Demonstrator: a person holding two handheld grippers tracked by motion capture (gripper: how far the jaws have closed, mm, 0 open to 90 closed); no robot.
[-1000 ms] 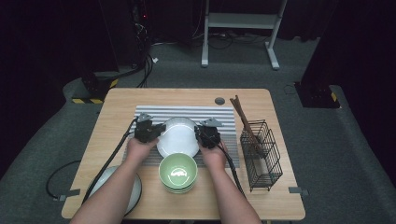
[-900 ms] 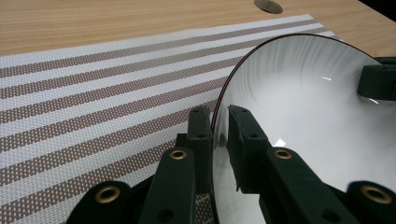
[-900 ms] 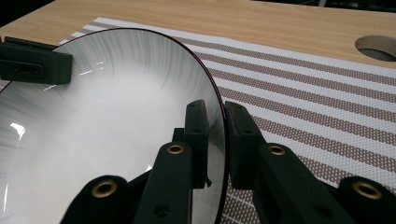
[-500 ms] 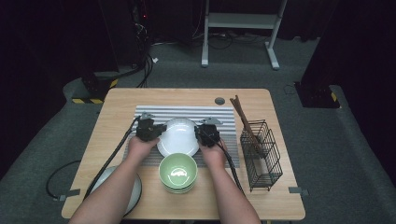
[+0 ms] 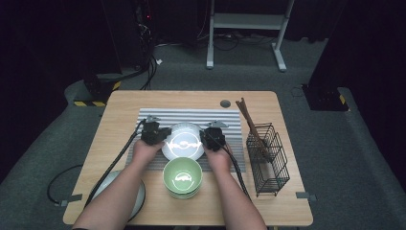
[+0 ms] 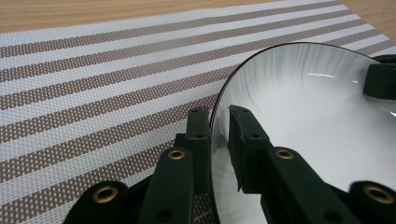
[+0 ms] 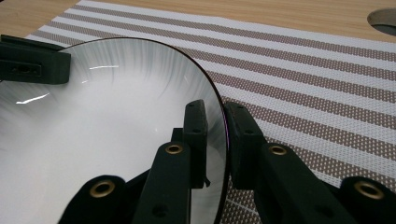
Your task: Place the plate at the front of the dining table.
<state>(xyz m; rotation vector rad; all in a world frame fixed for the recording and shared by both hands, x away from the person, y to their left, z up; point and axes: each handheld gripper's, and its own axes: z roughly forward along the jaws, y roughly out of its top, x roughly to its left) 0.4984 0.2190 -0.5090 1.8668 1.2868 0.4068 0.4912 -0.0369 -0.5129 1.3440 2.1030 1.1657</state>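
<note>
A white bowl (image 5: 182, 141) with a thin dark rim sits on the striped mat (image 5: 191, 115). My left gripper (image 5: 165, 134) is at its left rim and my right gripper (image 5: 205, 139) at its right rim. In the left gripper view the jaws (image 6: 218, 116) straddle the rim of the bowl (image 6: 303, 107), with a narrow gap beside the inner pad. The right gripper view shows the same: the jaws (image 7: 215, 112) stand on either side of the bowl's (image 7: 93, 130) rim, slightly apart from it inside. Each view shows the other gripper's jaw at the far rim.
A stack of green bowls (image 5: 182, 177) stands just in front of the white bowl, between the forearms. A wire basket (image 5: 268, 158) holding chopsticks (image 5: 249, 120) is at the right. A grey plate (image 5: 117, 191) lies at the front left corner.
</note>
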